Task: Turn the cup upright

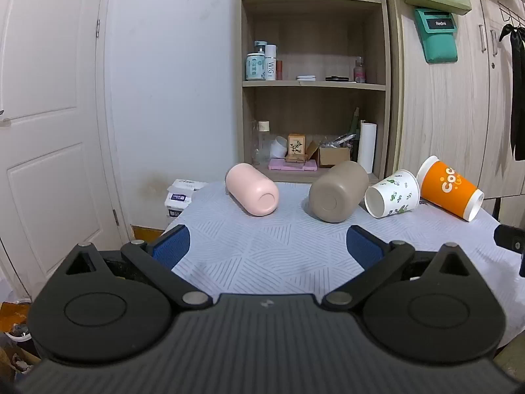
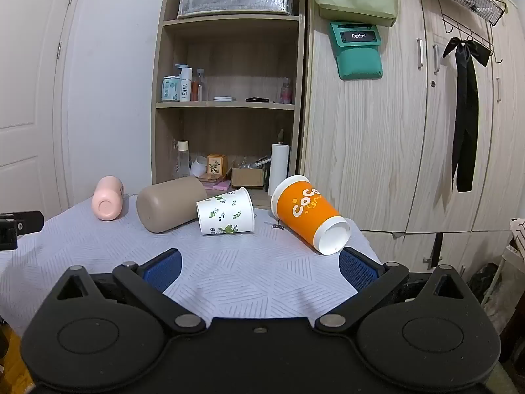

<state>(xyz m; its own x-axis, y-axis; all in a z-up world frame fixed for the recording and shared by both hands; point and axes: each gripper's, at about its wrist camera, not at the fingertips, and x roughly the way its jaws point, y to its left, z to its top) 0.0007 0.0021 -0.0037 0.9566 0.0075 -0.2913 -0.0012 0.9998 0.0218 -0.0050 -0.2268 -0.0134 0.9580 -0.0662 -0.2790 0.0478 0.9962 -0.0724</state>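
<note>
Four cups lie on their sides in a row across the surface (image 1: 262, 256), which is covered by a pale blue-grey cloth with a line pattern; from the left, a smooth pink rounded cup (image 1: 252, 189), a smooth taupe rounded cup (image 1: 338, 191), a white paper cup printed with green leaves (image 1: 392, 193) and an orange paper cup with white lettering (image 1: 449, 187); the taupe cup and leaf-printed cup touch; the pink one lies apart. The left claw (image 1: 267, 246) hovers wide open, holding nothing, facing the gap between the pink and taupe cups; the right claw (image 2: 261, 267) is likewise spread and empty, its right blue pad just beside the orange cup's (image 2: 310, 213) base; a wooden shelf unit (image 2: 229, 105) stands behind.
</note>
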